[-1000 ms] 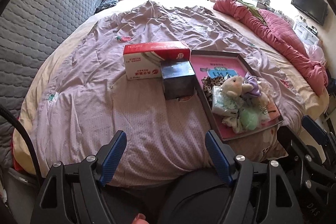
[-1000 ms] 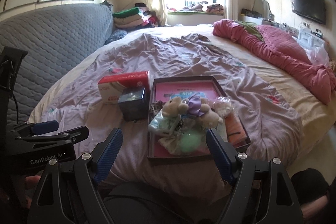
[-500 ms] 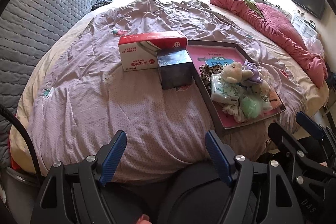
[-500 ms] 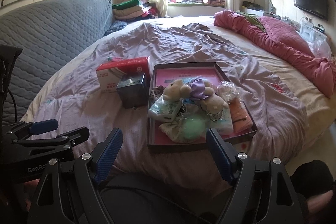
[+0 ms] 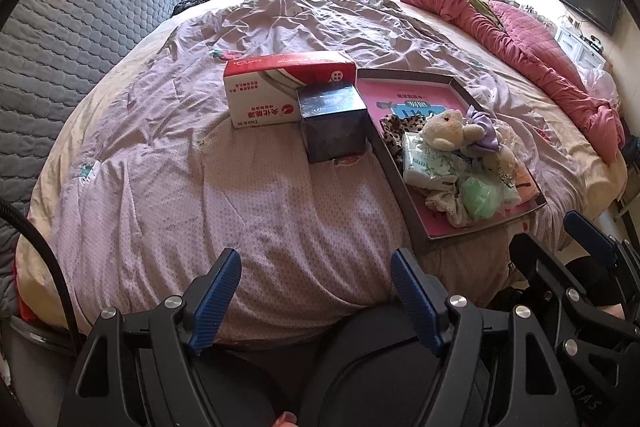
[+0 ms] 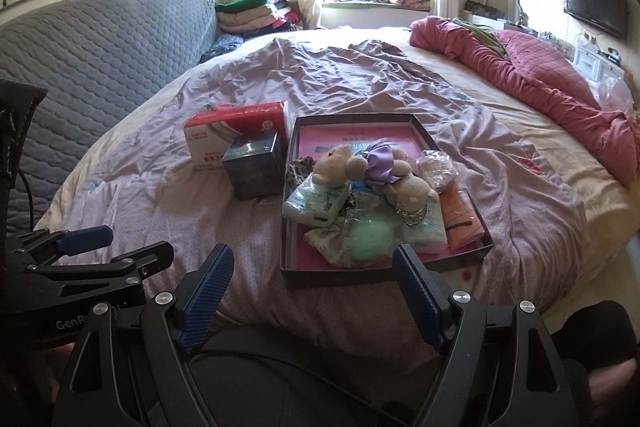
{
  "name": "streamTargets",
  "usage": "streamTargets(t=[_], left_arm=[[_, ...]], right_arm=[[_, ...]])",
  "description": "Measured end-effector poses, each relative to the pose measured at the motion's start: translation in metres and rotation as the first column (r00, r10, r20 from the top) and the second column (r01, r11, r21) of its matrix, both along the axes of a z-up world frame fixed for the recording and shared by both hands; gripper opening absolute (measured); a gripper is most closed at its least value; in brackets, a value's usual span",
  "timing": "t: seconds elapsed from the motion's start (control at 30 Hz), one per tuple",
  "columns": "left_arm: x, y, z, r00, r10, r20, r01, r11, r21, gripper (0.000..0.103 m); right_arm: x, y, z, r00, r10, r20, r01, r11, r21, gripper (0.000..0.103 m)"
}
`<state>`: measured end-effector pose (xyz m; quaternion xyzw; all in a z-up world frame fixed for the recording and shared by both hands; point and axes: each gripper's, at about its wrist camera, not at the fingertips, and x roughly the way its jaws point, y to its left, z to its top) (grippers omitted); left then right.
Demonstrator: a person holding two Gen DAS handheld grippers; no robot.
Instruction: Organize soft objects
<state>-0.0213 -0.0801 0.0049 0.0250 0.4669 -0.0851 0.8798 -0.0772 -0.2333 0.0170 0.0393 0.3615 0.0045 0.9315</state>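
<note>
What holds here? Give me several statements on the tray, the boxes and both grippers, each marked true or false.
1. The cream plush bear lies in the tray. True.
2. The dark cube box sits inside the tray. False: it stands on the bedcover, left of the tray.
3. The left gripper is open and empty. True.
4. The right gripper holds the green pompom. False: it is open, holding nothing.
5. The red and white box lies behind the dark cube box. True.
</note>
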Motion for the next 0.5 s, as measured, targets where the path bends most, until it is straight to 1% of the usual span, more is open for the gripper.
streamTargets(t=[0.5], left_arm=[[0.0003,-0.0011,0.0013,1.0,-0.004,0.005,0.004,1.0,0.006,0.076]], right_arm=[[-0.0001,-0.0007,0.0004,1.0,0.007,-0.005,-0.007,1.0,-0.004,0.083]])
